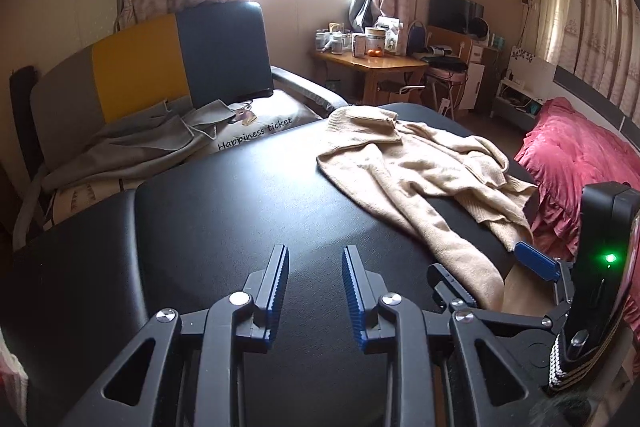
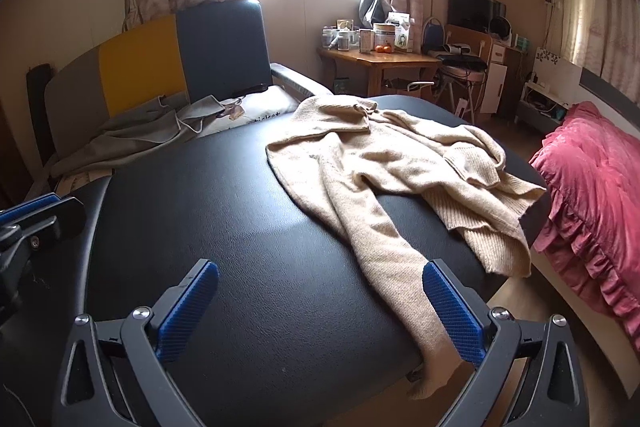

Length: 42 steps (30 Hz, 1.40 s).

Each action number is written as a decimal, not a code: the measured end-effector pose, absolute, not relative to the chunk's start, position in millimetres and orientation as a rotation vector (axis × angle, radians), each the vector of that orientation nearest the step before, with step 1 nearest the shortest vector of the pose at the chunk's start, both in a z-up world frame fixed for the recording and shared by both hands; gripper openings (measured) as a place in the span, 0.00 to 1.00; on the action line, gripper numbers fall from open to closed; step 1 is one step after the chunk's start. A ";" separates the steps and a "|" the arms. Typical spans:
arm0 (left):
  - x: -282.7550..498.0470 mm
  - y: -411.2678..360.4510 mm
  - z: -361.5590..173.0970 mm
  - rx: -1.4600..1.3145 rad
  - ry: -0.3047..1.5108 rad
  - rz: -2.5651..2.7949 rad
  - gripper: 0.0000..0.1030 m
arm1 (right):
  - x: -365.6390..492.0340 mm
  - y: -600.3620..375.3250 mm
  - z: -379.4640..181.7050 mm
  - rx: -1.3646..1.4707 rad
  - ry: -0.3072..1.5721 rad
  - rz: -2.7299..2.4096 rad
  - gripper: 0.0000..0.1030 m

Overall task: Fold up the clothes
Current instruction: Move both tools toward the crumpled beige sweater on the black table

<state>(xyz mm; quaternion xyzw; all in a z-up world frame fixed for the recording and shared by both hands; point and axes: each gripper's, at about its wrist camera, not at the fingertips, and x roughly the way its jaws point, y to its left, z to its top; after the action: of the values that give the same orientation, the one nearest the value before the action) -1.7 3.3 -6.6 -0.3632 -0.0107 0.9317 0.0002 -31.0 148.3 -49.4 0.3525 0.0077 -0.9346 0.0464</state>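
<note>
A beige knit sweater (image 1: 400,163) (image 2: 380,155) lies crumpled on the far right part of a black padded table (image 1: 224,211) (image 2: 200,195). One long sleeve (image 2: 384,251) runs toward me, and its cuff (image 2: 436,379) hangs over the near edge. My right gripper (image 2: 320,271) is wide open low over the table, with the sleeve lying along the inner side of its right finger (image 2: 452,311). In the left wrist view the right gripper (image 1: 490,267) straddles that sleeve. My left gripper (image 1: 315,259) stands open over bare table left of the sleeve, holding nothing.
A sofa (image 1: 180,63) with a grey, yellow and blue back stands behind the table, with a grey cloth (image 1: 132,143) and a printed pillow (image 1: 260,127) on it. A red ruffled bedspread (image 2: 592,179) lies close on the right. A cluttered wooden desk (image 2: 380,63) stands under the window.
</note>
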 end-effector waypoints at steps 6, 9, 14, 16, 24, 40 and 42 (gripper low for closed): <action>-9.1 -4.5 -35.0 -1.217 -0.038 2.893 0.34 | -39.2 158.8 -70.1 1.111 -0.060 -2.737 1.00; -8.4 -23.1 -68.1 -1.338 -0.101 2.815 0.35 | -43.4 164.0 -80.4 1.126 -0.099 -2.678 1.00; -4.8 -53.9 -129.6 -1.537 -0.170 2.751 0.35 | -57.6 173.6 -94.4 1.145 -0.148 -2.603 0.88; 0.0 -67.4 -147.4 -1.589 -0.213 2.728 0.35 | -75.2 178.9 -94.5 1.145 -0.141 -2.611 0.88; 12.8 -110.0 -167.3 -1.598 -0.468 2.652 0.33 | -195.6 170.0 -138.9 1.366 0.201 -2.652 0.87; -30.7 -141.6 -134.2 -1.386 -0.900 2.429 0.33 | -121.4 108.4 -166.8 1.255 0.225 -2.372 1.00; -59.7 -130.1 -121.1 -1.355 -0.832 2.433 0.33 | -106.5 113.5 -165.7 1.241 0.212 -2.365 1.00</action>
<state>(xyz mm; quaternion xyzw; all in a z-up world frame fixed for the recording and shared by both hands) -59.7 -130.1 -121.1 -0.4630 -0.2845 0.8312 0.1175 -106.5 113.5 -165.7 0.4510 0.0772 -0.8592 0.2292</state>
